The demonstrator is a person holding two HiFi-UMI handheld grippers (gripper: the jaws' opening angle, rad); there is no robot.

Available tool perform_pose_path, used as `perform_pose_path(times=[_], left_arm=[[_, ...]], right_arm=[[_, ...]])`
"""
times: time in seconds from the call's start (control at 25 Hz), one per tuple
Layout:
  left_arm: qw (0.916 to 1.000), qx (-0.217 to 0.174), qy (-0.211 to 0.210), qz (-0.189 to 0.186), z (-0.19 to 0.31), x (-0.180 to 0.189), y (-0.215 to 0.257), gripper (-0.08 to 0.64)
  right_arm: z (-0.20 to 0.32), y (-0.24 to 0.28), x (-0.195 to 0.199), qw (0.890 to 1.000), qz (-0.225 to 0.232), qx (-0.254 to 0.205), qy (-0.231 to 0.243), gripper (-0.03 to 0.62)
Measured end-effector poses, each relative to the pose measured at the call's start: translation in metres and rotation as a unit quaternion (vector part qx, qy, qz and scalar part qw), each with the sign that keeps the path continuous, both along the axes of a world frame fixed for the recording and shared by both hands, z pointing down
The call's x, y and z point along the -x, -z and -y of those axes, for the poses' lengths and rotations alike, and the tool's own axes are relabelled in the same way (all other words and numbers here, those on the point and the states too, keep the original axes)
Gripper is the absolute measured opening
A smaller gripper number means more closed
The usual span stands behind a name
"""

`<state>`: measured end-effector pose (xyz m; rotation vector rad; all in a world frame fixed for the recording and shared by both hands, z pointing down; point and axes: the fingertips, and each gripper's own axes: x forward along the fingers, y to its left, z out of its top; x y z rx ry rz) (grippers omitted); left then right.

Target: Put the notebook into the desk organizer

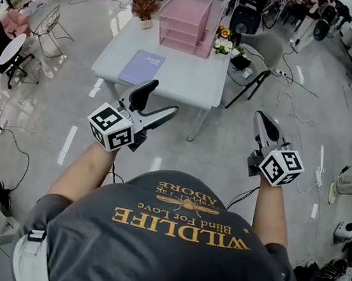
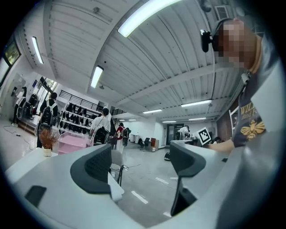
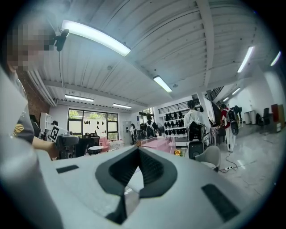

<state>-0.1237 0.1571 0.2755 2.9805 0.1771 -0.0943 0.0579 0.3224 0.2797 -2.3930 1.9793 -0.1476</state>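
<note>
Closest in the head view, past the person's grey printed shirt (image 1: pixel 170 232), the left gripper (image 1: pixel 162 97) stands released and empty, and the right gripper (image 1: pixel 260 119) is clenched on nothing. Ahead, the flat lavender notebook (image 1: pixel 142 68) lies by the white table's (image 1: pixel 194 78) front left corner. Its long axis runs toward the far edge, where the pink tiered desk organizer (image 1: pixel 192 20) stands. I judge the left gripper nearer.

Left gripper view: jaws apart, only floor between.

Right gripper view: jaws pressed together, the organizer beyond.
</note>
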Motion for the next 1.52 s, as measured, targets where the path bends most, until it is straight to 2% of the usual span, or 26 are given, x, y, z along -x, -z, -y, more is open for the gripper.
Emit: perform_pose_path(times=[0.44,0.68,0.92,1.2,1.36,1.52], left_arm=[[1.0,0.0,0.007,-0.003,-0.063,-0.057,0.002,0.405],[0.9999,-0.005,0.01,0.006,-0.056,-0.069,-0.001,0.405],[1.0,0.004,0.003,0.003,0.006,-0.09,-0.013,0.405],[0.9981,0.001,-0.06,-0.008,0.117,-0.155,-0.012,0.403],[0.9946,-0.012,-0.102,-0.012,0.181,-0.192,0.001,0.403],[0.9918,-0.005,-0.126,-0.019,0.229,-0.22,0.005,0.403]], right_arm=[[-0.042,0.003,-0.052,1.0,-0.009,-0.007,0.024,0.0],[-0.03,0.0,-0.073,1.0,-0.007,-0.006,0.026,0.0],[0.021,-0.008,-0.095,1.0,-0.007,-0.001,0.01,0.0],[0.115,0.0,-0.137,0.998,-0.021,-0.024,-0.044,0.0],[0.168,0.01,-0.161,0.996,-0.027,-0.024,-0.081,0.0],[0.211,0.013,-0.182,0.994,-0.031,-0.015,-0.103,0.0]])
